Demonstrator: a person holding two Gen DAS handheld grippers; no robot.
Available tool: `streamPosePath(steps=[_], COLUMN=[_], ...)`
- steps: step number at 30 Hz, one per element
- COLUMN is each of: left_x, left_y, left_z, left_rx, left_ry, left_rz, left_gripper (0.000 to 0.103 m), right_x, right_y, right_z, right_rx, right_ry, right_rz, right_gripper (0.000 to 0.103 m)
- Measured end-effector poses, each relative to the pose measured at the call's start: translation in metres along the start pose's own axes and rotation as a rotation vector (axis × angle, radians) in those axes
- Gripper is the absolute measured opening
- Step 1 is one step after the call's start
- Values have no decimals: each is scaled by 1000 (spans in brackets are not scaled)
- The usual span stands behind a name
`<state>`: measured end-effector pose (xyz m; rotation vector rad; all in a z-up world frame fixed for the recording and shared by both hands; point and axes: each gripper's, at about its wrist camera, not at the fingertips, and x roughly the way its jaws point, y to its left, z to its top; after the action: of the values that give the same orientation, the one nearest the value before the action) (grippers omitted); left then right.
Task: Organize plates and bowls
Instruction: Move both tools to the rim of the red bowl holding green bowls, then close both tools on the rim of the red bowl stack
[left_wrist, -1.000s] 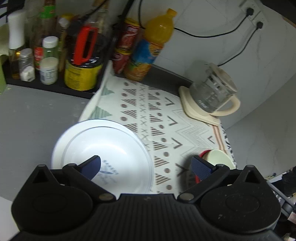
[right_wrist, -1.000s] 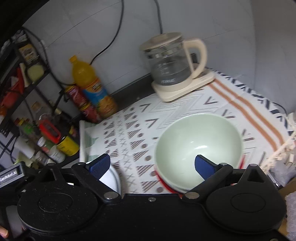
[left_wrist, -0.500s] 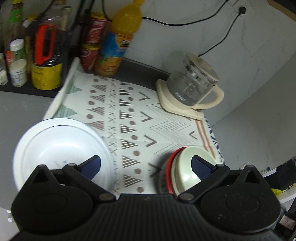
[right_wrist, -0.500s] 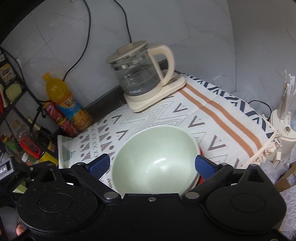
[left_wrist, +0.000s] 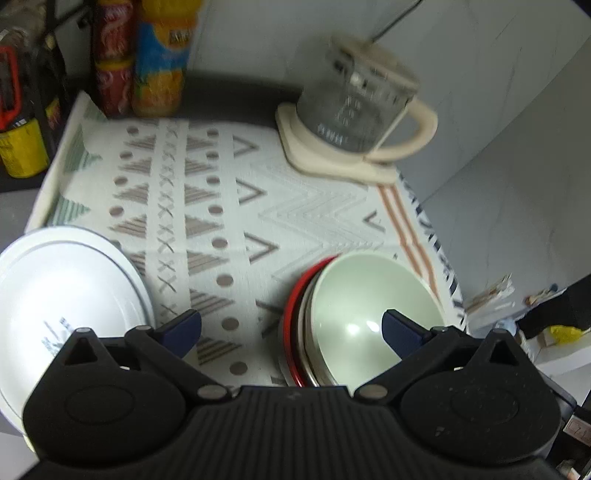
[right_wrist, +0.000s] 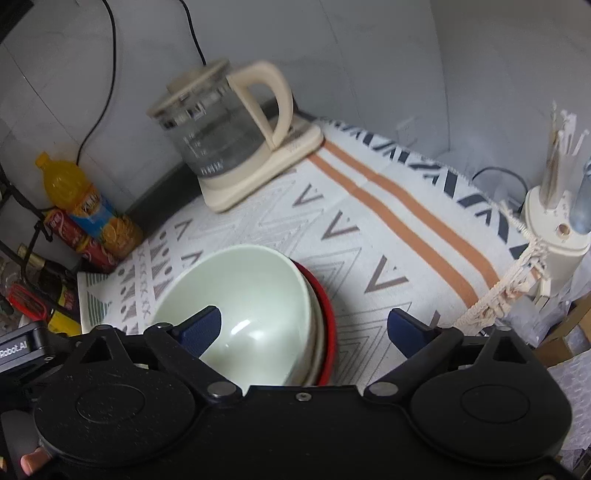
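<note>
my left gripper (left_wrist: 290, 330) hangs with jaws spread wide, holding nothing, between the white plate (left_wrist: 62, 295) at the mat's left edge and the pale green bowl (left_wrist: 369, 306). my right gripper (right_wrist: 304, 330) is spread too, empty, over that bowl (right_wrist: 243, 306), which sits nested in a red bowl (right_wrist: 327, 310) on the patterned mat (right_wrist: 369, 236).
</note>
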<state>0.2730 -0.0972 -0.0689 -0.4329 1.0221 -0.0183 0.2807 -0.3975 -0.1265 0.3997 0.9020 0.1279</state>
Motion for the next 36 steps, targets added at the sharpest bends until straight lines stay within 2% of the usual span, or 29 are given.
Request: streamPosePath(steps=[11, 16, 18, 21, 23, 27, 30, 36], left_x=[45, 53, 56, 63, 69, 78, 81, 78], left_y=[-5, -4, -2, 3, 7, 14, 15, 15], left_z=[0, 1, 0, -1, -2, -4, -6, -5], left_rx=[0, -18, -27, -68, -106, -158, -177, -176], left_ry=[103, 97, 103, 127, 154, 188, 202, 186], left_rz=[57, 66, 63, 44, 43, 19, -17, -14], left_gripper=[100, 98, 93, 75, 56, 47, 33, 30], right_x=[39, 55, 62, 71, 75, 78, 80, 77], right_y=[-10, -10, -12, -18, -18, -21, -21, -19], right_z=[6, 8, 9, 9, 9, 12, 14, 13], right_rx=[-30, -50, -50, -38, -43, -43, -43, -24], right_ry=[157, 222, 239, 284, 302, 313, 318, 301], right_rz=[48, 61, 53, 72, 79, 108, 122, 136], right_gripper=[78, 63, 57, 36, 34, 35, 34, 31])
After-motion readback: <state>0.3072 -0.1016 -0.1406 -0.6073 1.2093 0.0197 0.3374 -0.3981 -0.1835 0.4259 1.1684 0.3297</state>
